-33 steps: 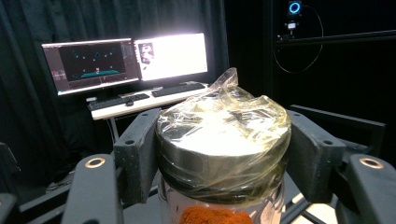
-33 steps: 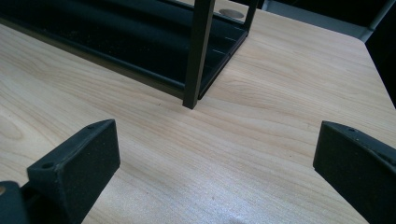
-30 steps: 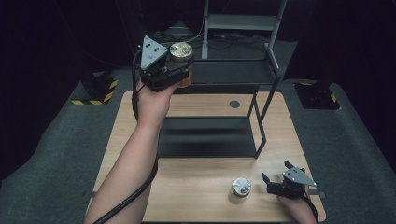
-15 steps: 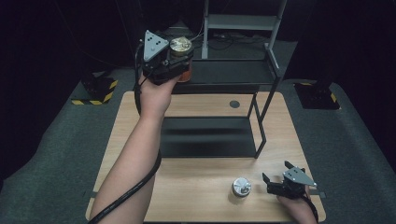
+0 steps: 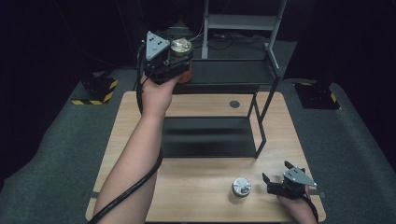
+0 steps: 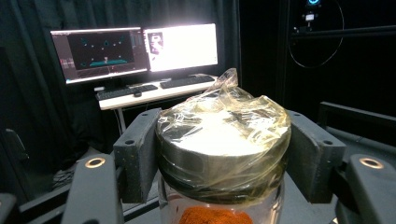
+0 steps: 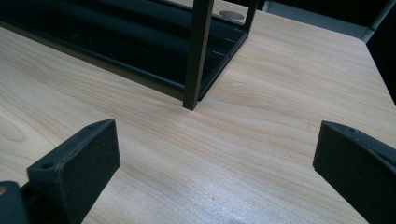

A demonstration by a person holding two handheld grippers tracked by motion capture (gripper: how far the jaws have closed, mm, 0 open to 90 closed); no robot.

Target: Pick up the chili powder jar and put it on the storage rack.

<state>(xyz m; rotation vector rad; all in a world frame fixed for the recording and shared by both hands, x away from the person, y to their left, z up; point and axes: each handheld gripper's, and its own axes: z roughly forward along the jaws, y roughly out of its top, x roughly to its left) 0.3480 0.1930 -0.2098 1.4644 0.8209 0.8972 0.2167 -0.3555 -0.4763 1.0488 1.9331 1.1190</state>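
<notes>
- At the far left of the wooden table [image 5: 201,186], the left gripper [image 5: 175,58] is held up at the top shelf of a black metal rack [image 5: 224,77], with the person's forearm [image 5: 135,154] reaching in from the bottom edge.
- Its jaws are clamped on a glass jar [image 6: 223,154]; in the left gripper view the two black pads press on either side of the metal lid, which is covered in crinkled clear film.
- Orange powder shows through the glass below the lid.
- Behind the jar, in the left gripper view, two lit monitors [image 6: 135,49] and a keyboard stand on a desk.
- The rack's lower shelf [image 5: 210,135] rests on the middle of the table.
- Toward the near right, a second jar with a silver lid [image 5: 241,186] stands upright on the table.
- Just right of it, apart from it, the right gripper [image 5: 275,179] sits low at the table's near right corner, its jaws spread wide with nothing between them; the right gripper view shows bare wood and a rack leg [image 7: 198,53].
</notes>
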